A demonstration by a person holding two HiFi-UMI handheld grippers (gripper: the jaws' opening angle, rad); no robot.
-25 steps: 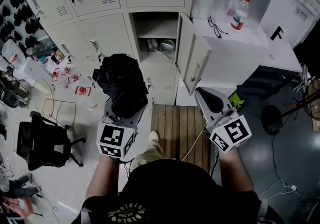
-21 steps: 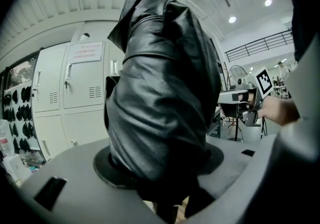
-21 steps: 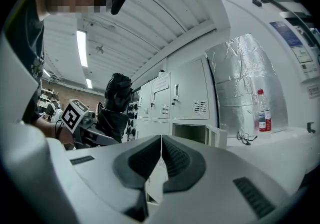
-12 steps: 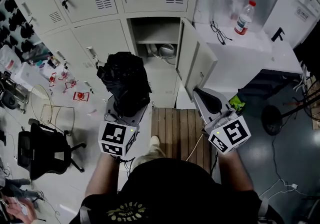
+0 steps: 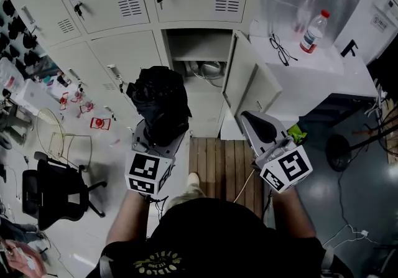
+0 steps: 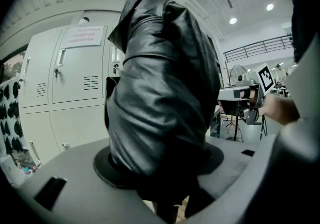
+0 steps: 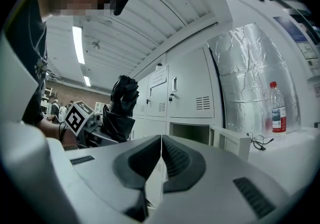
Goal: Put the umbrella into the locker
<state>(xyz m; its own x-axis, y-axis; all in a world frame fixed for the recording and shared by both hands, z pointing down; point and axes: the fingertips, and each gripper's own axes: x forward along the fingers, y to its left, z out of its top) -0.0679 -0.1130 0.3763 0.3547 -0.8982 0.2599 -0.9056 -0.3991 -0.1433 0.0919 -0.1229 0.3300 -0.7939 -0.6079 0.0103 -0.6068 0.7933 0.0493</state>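
The pale, smooth metal lockers (image 5: pixel 124 53) are standing as a boxy bank, one compartment (image 5: pixel 199 43) gaping beside its open door (image 5: pixel 245 81). The umbrella (image 5: pixel 160 104), a folded bundle of crumpled, glossy black fabric, is standing upright in front of the bank, not yet inside. The left claw (image 5: pixel 160 132) is clenching its lower end; the right claw (image 5: pixel 247 116) is sitting pressed together, empty. The carry seems to be in hand; next, the bundle is needing steering into that opening, clear of the door.
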